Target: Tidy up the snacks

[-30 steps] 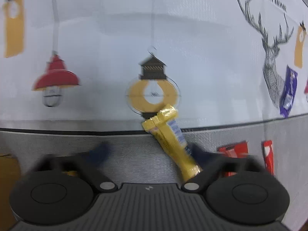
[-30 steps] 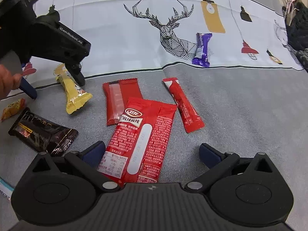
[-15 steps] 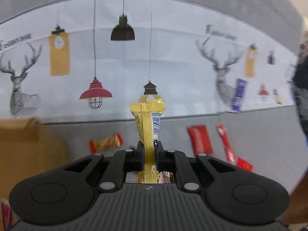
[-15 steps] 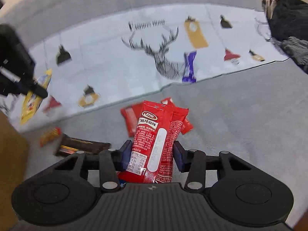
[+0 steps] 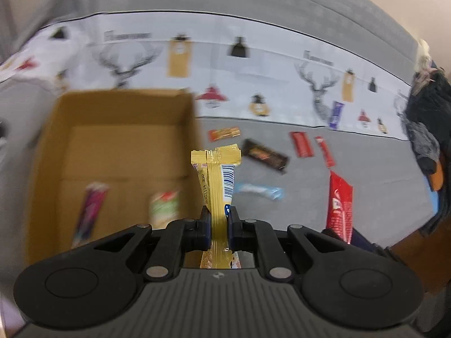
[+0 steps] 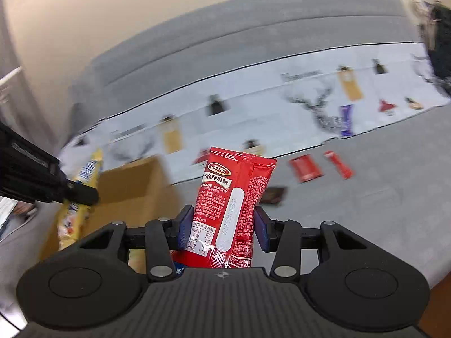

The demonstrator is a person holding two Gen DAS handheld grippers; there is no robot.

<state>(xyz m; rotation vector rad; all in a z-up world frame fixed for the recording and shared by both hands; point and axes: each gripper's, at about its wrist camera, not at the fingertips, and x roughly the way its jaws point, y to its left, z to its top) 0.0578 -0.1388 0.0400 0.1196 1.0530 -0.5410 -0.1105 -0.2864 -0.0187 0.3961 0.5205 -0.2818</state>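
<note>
Yellow wrapper (image 5: 217, 194) sits clamped in the left gripper (image 5: 218, 226) near the cardboard box (image 5: 45, 152), apparently holding two blurred snacks, while the right gripper (image 6: 222, 229) pinches a red packet (image 6: 232, 205).

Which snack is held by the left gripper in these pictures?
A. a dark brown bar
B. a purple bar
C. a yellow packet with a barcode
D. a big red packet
C: the left gripper is shut on the yellow packet, which stands up between its pads beside the cardboard box.
</note>
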